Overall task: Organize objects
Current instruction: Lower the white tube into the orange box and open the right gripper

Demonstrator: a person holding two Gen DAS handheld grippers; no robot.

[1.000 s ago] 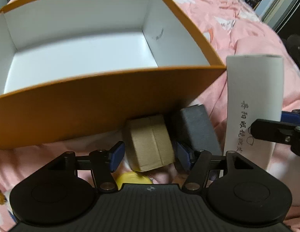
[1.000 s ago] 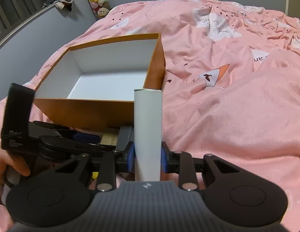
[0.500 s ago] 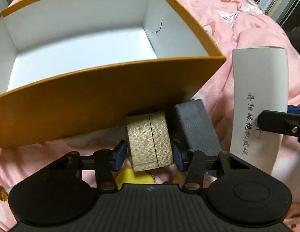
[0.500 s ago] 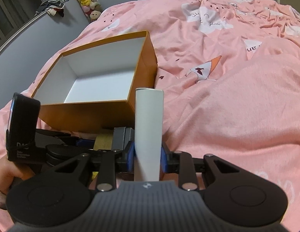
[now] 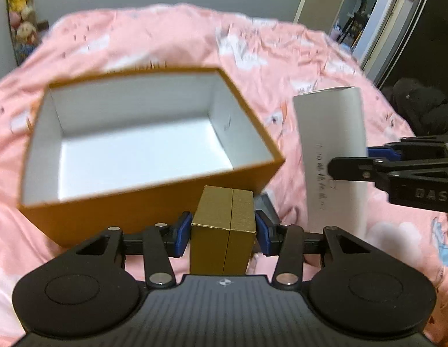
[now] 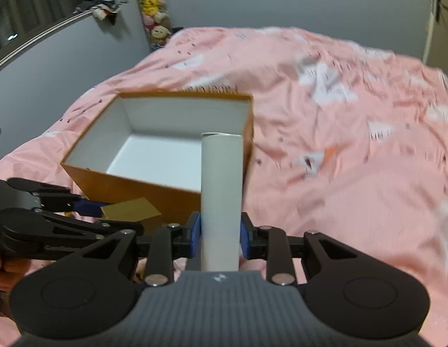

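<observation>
Cardboard, orange outside and white inside, forms the open box [image 5: 154,211] that sits on the pink bedspread [image 5: 281,66] at the left of the left wrist view, its floor bare and ready to receive things. Just in front of its near wall, the left gripper [image 5: 223,232] has its jaws, which have just been closing, clamped on the sides of the gold box [image 5: 224,231], which is held clear of the bedding. To carry it in well, the grip should stay square on those flat sides while the load clears the near rim before it goes down toward a corner, leaving room for the next item. Further right, the right gripper [image 6: 221,235] is clamped on the white tube [image 6: 221,196], which stands upright, just beside the box's right wall. Being tall, the tube probably needs tipping flat along a wall, and the two hands should enter in turn so they do not collide.
</observation>
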